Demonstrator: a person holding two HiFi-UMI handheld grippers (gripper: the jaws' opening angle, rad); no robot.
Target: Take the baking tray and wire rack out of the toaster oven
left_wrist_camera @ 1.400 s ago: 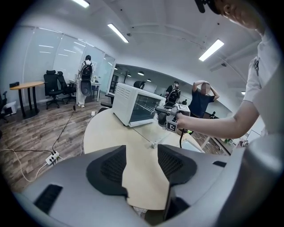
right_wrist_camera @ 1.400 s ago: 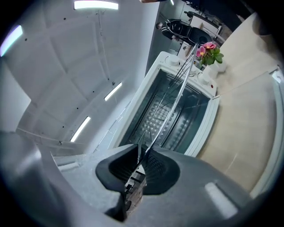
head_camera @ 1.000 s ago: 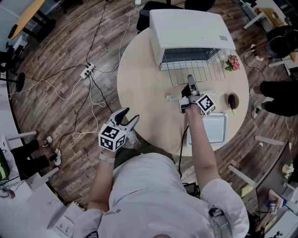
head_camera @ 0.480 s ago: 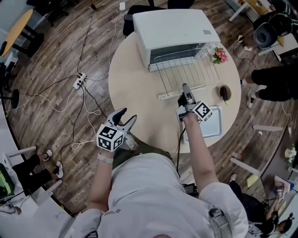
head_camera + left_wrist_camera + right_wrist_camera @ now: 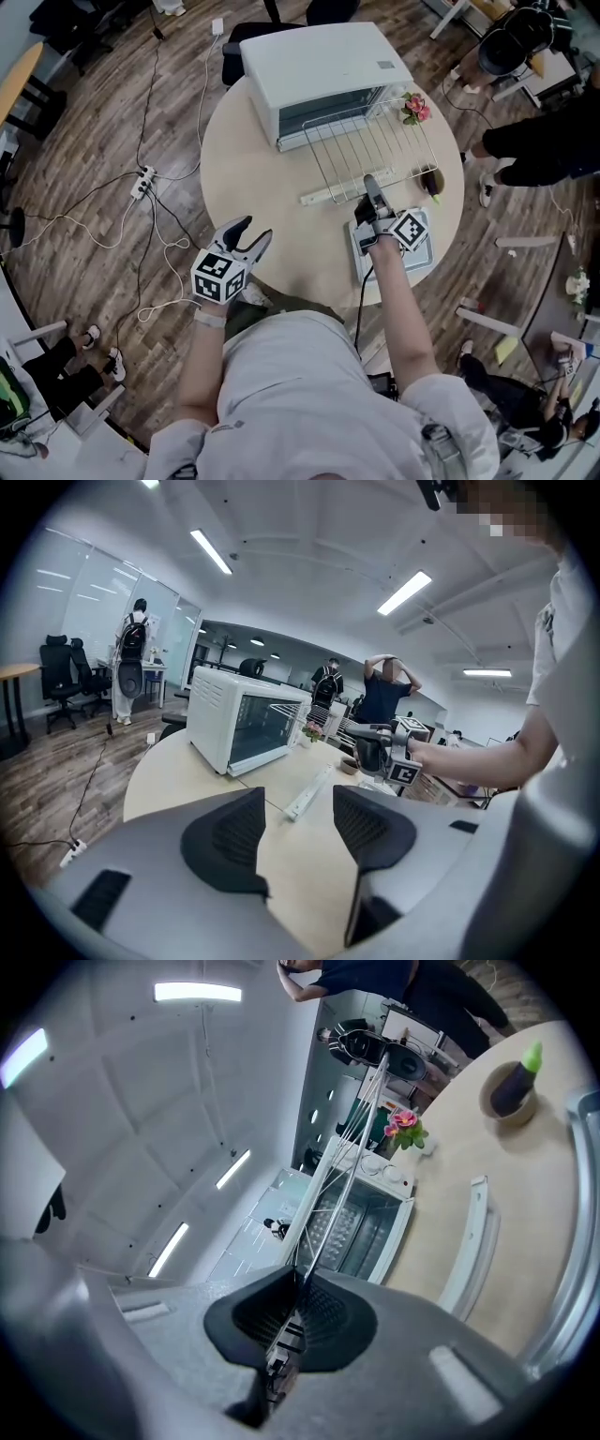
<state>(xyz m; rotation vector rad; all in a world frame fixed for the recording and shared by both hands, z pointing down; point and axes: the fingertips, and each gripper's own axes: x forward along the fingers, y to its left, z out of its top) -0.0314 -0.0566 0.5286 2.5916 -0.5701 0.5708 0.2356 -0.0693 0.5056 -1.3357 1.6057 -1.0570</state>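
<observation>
Since a second ago the wire rack (image 5: 370,150) has slid further out of the toaster oven (image 5: 314,66), and I have my right gripper (image 5: 368,183) pinched tight on its front wire while its far end reaches the oven's mouth. The baking tray (image 5: 424,253) lies on the round table (image 5: 253,169) under that hand, by the near edge. My left gripper (image 5: 246,239) hangs off the table's near side, jaws apart and empty.

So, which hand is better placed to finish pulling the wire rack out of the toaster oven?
Right. The right gripper has its fingers shut on the front edge of the wire rack, which is mostly out of the toaster oven. The left gripper is open and empty, back by the table edge.
</observation>
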